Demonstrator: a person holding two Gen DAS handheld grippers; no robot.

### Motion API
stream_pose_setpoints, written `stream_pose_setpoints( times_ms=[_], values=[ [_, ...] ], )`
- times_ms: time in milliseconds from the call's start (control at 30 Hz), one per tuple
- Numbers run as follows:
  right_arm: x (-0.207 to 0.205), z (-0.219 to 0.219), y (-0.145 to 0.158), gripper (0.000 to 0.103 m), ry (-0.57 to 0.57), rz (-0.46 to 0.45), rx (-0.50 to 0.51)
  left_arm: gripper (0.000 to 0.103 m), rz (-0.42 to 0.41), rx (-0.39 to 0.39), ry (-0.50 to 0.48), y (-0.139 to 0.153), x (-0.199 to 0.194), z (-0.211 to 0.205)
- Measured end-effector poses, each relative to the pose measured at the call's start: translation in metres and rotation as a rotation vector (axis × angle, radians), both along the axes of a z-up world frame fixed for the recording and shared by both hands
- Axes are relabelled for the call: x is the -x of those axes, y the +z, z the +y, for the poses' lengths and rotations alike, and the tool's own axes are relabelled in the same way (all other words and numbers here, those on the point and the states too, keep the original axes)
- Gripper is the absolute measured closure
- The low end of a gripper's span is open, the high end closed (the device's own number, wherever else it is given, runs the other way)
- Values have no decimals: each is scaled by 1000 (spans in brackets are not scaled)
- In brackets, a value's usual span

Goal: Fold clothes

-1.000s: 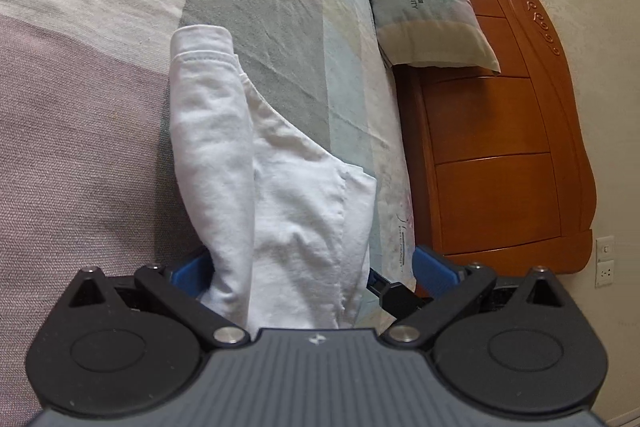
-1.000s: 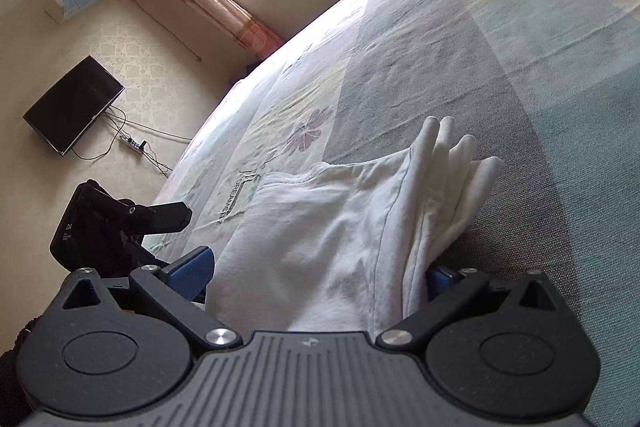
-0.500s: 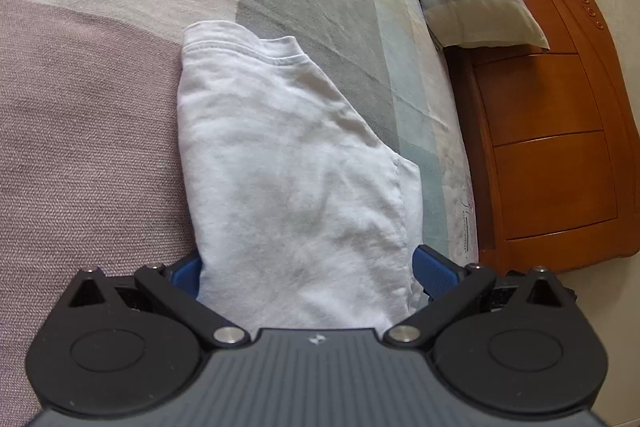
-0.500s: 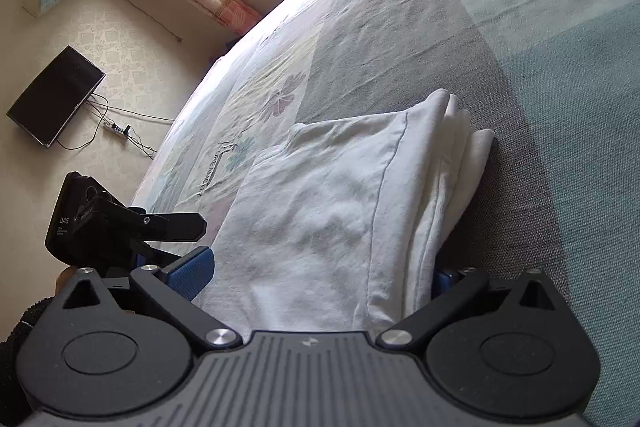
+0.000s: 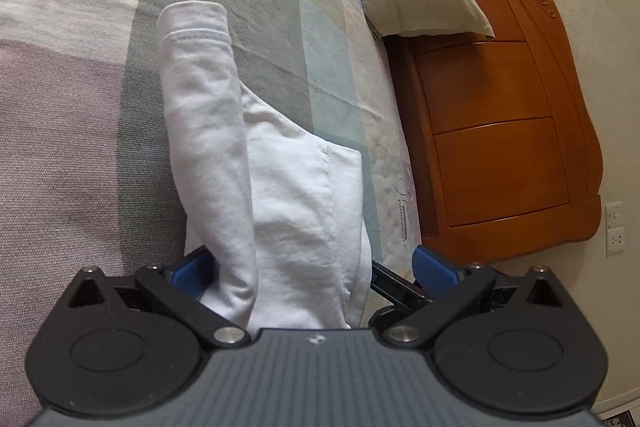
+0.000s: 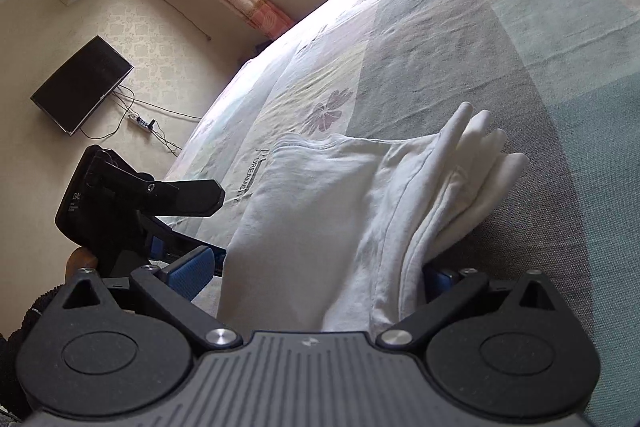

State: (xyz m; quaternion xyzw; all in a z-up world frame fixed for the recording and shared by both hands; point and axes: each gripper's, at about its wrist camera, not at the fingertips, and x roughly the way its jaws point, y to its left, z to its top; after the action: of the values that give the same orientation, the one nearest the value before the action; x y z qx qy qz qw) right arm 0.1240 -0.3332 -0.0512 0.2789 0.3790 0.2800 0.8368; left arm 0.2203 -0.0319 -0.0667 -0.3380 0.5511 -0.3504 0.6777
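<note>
We see a white cotton garment [image 5: 288, 195], folded in layers, lying on the patchwork floral bedspread [image 5: 72, 147], hemmed sleeve end at 11 o'clock. Left gripper [image 5: 312, 267] and right gripper [image 6: 316, 267] both spread wide, blue pads either side of the cloth, layered edges fanning at 1 o'clock.

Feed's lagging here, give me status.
Both claws open, left claw and right claw straddling the white garment. Garment folded on the bed. Nothing in the way.
</note>
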Motion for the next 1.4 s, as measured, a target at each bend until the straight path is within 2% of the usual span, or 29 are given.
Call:
stream_pose_setpoints(
  times_ms=[200,600,800,900,1000,1067,1133,1300,1367,1400],
  values=[
    [6,-4,10,0,-3,-18,-4,1,12,24,-11,4,-1,-7],
    [16,-46,23,0,-60,-27,-5,2,-14,12,-78,6,-2,-42],
    [16,-66,-6,0,-99,52,-52,1,-10,-121,-63,-29,-3,-29],
    [15,-75,-24,0,-126,100,-78,2,31,-137,-46,-49,-6,-18],
    [14,-84,-39,1,-150,138,-106,2,-12,-116,-72,-51,-8,-17],
    [13,-87,-45,7,-153,156,-111,3,-65,-120,-105,-48,-9,-22],
    [11,-90,-53,17,-155,178,-111,3,-109,-119,-133,-47,-9,-24],
    [13,-97,-71,27,-155,194,-134,13,-168,-23,-164,-56,-7,-3],
    [13,-101,-75,31,-156,196,-150,29,-161,-7,-152,-59,-9,7],
    [13,-102,-76,33,-155,196,-157,33,-134,6,-133,-60,-10,9]
  ],
)
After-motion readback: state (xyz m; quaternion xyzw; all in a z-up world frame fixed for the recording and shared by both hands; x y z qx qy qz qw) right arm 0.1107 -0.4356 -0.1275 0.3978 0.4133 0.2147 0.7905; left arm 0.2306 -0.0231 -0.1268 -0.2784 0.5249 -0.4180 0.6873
